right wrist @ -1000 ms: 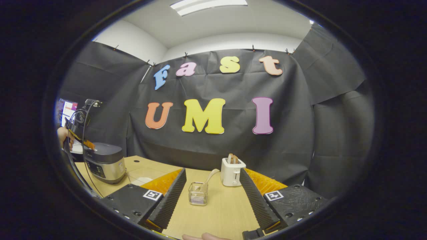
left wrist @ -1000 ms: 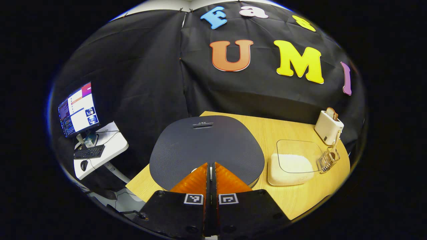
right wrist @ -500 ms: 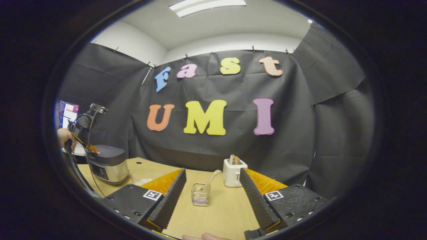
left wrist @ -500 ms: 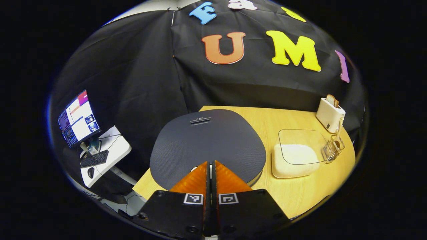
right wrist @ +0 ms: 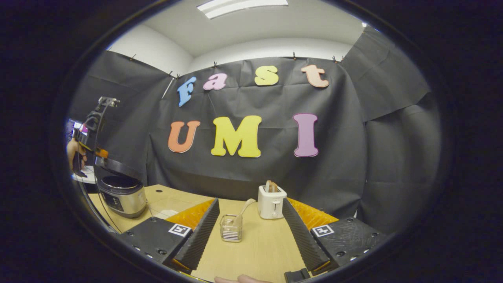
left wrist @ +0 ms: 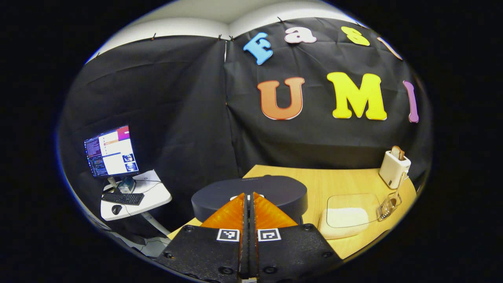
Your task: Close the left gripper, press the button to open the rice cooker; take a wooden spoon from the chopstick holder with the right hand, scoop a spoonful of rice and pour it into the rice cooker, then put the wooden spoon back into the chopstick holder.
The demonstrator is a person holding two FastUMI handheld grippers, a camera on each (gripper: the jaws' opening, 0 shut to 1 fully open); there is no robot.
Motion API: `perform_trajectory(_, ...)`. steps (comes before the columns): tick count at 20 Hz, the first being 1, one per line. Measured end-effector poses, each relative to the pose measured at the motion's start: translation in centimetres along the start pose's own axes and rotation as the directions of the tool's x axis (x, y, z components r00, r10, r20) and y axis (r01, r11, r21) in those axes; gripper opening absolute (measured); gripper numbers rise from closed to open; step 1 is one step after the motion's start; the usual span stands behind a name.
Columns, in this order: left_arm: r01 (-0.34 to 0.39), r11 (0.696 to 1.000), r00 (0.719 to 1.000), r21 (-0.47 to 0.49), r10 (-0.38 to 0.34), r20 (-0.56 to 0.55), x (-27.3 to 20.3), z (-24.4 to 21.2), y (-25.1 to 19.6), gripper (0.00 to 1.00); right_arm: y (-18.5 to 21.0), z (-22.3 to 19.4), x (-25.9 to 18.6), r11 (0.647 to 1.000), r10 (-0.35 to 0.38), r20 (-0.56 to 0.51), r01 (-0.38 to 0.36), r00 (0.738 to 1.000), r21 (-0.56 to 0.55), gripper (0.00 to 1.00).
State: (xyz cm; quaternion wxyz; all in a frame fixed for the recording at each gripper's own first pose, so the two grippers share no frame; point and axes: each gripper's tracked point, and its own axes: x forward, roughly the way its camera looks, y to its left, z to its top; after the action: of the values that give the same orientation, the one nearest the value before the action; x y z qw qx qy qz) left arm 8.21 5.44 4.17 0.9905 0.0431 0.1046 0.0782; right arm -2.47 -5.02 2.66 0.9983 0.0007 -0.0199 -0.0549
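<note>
Light wood table (right wrist: 259, 247) carrying the full set. Left gripper (left wrist: 248, 196): jaws pressed together with nothing between them, tips just above the near edge of the rice cooker (left wrist: 251, 192); whether they touch it cannot be told. In the right gripper view the rice cooker's lid (right wrist: 116, 167) stands raised and tilted above the metal body (right wrist: 120, 196), with the left gripper and the hand (right wrist: 72, 149) holding it just beyond to the left. Right gripper (right wrist: 248, 220): jaws spread wide, holding nothing, hovering above the near table with the chopstick holder (right wrist: 231, 228) framed between the fingers, farther off. Wooden spoon (right wrist: 240, 210) stands in the holder, leaning right. Clear rice container (left wrist: 346, 216), white rice inside, sits right of the cooker and left of the holder. White toaster (right wrist: 271, 201) with a slice in it at the far right. Square marker tags on both grippers; cooker panel writing too small to read. Monitor (left wrist: 111, 151) and keyboard (left wrist: 122, 198) on a side stand, far left.
</note>
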Motion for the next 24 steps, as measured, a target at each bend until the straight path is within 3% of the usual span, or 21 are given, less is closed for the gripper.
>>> perform_trajectory(2, 0.058, 0.998, 0.997, -0.018, -0.057, 0.045, -2.0, 1.3, -1.6, 0.03, -0.3, 0.0, 0.0, 1.0, -0.008, 0.001, 0.008, 1.0, 0.005, 0.96)
perform_trajectory(5, 0.1, 0.995, 0.989, -0.01, -0.099, 0.107, -4.1, 1.7, -3.0, 0.29, -0.5, -0.5, 0.3, 1.0, -0.009, -0.013, 0.009, 1.0, 0.003, 0.96)
perform_trajectory(6, 0.095, 0.995, 0.989, -0.004, -0.094, 0.114, -4.5, 1.4, -3.1, 0.31, -0.6, -0.7, 0.5, 1.0, -0.015, -0.017, 0.015, 1.0, -0.003, 0.96)
perform_trajectory(8, 0.086, 0.996, 0.987, 0.001, -0.085, 0.137, -5.2, 0.8, -3.4, 0.63, -1.1, -1.0, 1.0, 0.999, -0.038, -0.019, 0.038, 0.999, -0.017, 0.96)
perform_trajectory(11, 0.085, 0.996, 0.982, 0.001, -0.084, 0.17, -5.8, -0.6, -4.3, 0.95, -0.9, -1.8, 2.1, 0.999, -0.054, -0.035, 0.054, 0.998, -0.005, 0.96)
perform_trajectory(12, 0.085, 0.996, 0.981, 0.002, -0.084, 0.176, -6.1, -1.2, -4.5, 0.99, -0.7, -2.2, 2.6, 0.999, -0.05, -0.041, 0.05, 0.998, 0.007, 0.96)
perform_trajectory(16, 0.118, 0.993, 0.976, 0.007, -0.117, 0.185, -7.0, -3.7, -6.1, 1.0, 1.0, -4.8, 5.5, 1.0, -0.006, -0.109, 0.007, 0.994, 0.014, 0.95)
perform_trajectory(20, 0.139, 0.99, 0.97, 0.01, -0.138, 0.198, -7.4, -5.5, -6.7, 0.99, 2.5, -5.4, 9.1, 1.0, 0.019, -0.097, -0.02, 0.995, -0.004, 0.96)
perform_trajectory(24, 0.185, 0.983, 0.955, 0.015, -0.183, 0.234, -7.4, -5.8, -6.8, 1.0, 3.1, -6.2, 13.8, 0.999, -0.003, -0.131, -0.004, 0.991, -0.053, 0.96)
